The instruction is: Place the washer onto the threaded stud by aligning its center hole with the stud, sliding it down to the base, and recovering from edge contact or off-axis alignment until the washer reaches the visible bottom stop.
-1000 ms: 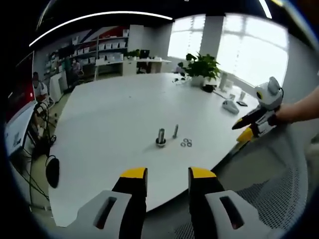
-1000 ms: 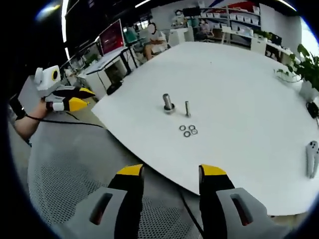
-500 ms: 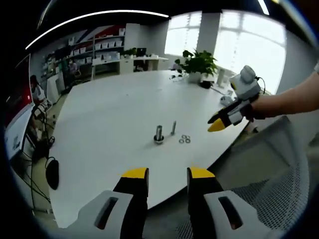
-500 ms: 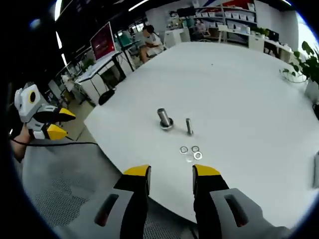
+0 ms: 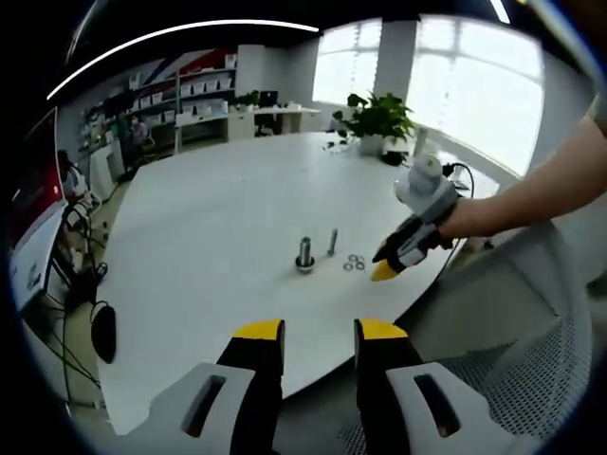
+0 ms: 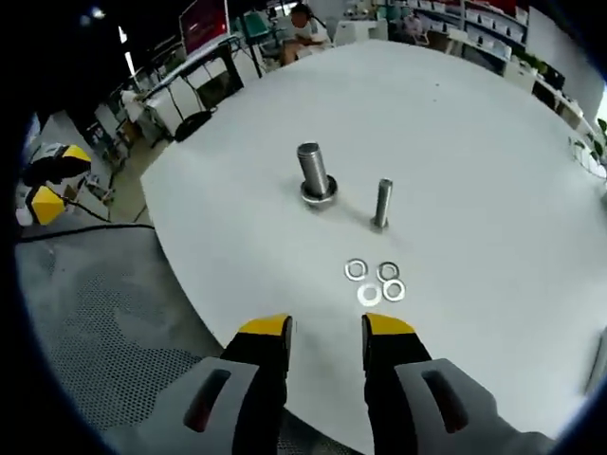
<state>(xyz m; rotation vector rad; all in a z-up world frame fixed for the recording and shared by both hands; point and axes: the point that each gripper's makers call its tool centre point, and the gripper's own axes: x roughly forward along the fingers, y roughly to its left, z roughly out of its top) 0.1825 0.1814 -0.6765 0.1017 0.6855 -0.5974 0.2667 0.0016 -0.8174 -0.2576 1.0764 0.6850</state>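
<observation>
Four washers lie loose on the tabletop, at 5 o'clock of the threaded stud. Right gripper approaching, jaws parted, empty; left gripper likewise. Next: pinch one washer.

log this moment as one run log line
right gripper: open, above four flat metal washers | left gripper: open, off table | thin threaded metal stud: bare
</observation>
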